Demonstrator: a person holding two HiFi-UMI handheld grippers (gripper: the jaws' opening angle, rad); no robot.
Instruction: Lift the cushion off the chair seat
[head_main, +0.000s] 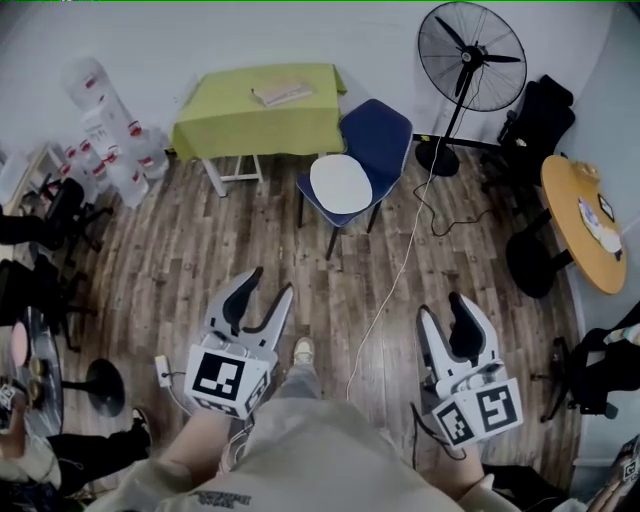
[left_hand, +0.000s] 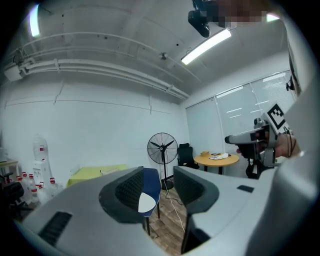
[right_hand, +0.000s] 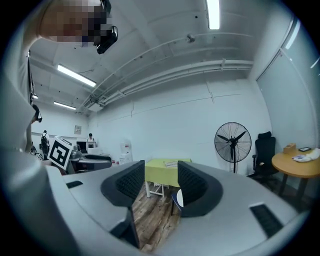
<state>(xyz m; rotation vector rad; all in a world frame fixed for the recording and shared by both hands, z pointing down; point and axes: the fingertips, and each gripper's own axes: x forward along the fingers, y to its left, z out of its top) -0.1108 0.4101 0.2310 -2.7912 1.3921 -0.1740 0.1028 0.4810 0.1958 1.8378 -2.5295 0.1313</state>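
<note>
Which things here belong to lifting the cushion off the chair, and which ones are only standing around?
For the job: white cushion, blue chair, left gripper, right gripper.
Only around: fan, green table, round table, water bottles.

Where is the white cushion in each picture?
Head view: the white cushion lies on the blue chair, just above the middle.
Left gripper view: the cushion shows low in the middle, through the gap between the open jaws.
Right gripper view: only a white sliver peeks out beside the right-hand jaw.
Shared landmark: the standing fan, right of the cushion in every view.
</note>
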